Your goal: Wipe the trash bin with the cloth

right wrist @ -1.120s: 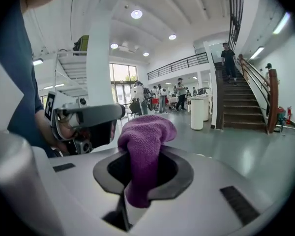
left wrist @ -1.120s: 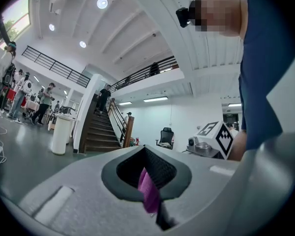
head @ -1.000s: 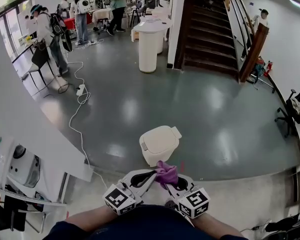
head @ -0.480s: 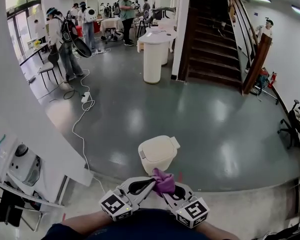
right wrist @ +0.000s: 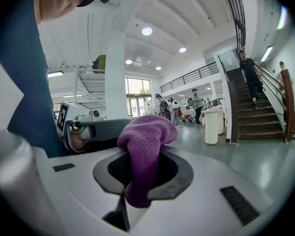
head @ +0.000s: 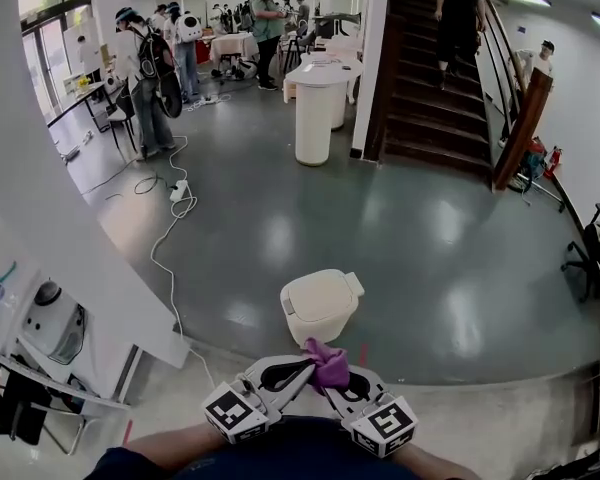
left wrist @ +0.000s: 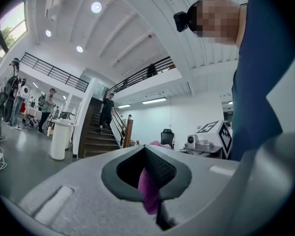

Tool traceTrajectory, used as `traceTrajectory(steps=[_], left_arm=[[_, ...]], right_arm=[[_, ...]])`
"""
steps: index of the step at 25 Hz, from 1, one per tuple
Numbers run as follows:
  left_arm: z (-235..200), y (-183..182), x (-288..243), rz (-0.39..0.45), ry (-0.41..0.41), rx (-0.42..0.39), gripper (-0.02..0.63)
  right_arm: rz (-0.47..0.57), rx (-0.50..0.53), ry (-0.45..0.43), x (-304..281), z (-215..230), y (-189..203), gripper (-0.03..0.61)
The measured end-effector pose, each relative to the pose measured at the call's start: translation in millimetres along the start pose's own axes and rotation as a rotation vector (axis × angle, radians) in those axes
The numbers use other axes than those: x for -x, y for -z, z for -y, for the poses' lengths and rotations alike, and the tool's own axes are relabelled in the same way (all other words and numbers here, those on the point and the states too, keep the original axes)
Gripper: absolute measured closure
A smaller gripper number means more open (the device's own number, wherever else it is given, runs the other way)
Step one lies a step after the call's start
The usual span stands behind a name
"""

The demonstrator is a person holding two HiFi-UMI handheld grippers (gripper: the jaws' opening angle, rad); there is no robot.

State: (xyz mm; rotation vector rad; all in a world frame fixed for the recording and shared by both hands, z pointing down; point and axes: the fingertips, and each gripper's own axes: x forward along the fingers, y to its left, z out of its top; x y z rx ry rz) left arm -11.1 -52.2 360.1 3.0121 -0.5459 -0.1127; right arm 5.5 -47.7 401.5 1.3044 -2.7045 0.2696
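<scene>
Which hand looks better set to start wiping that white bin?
Probably the right. The right gripper holds the cloth's bulk, bunched beyond its jaws; the left gripper pinches only a thin strip. The bin stands on the floor ahead of both.

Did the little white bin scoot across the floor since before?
No. The trash bin stands just beyond the pale floor strip, the same as before. Only the head view itself has swung a little.
</scene>
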Motion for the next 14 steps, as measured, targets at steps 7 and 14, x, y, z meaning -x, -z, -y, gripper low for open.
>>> traceTrajectory(steps=[7,14], left_arm=[[-1.0,-1.1,-0.1,-0.027,-0.021,0.015,0.626],[-1.6,-9.8,9.2,-0.012,-0.033,0.012,0.626]], right_arm=[[-0.006,-0.003,-0.008,-0.5,-1.0,0.2,0.502],[-0.003,-0.002,-0.002,-4.0,-9.2,1.8,0.502]])
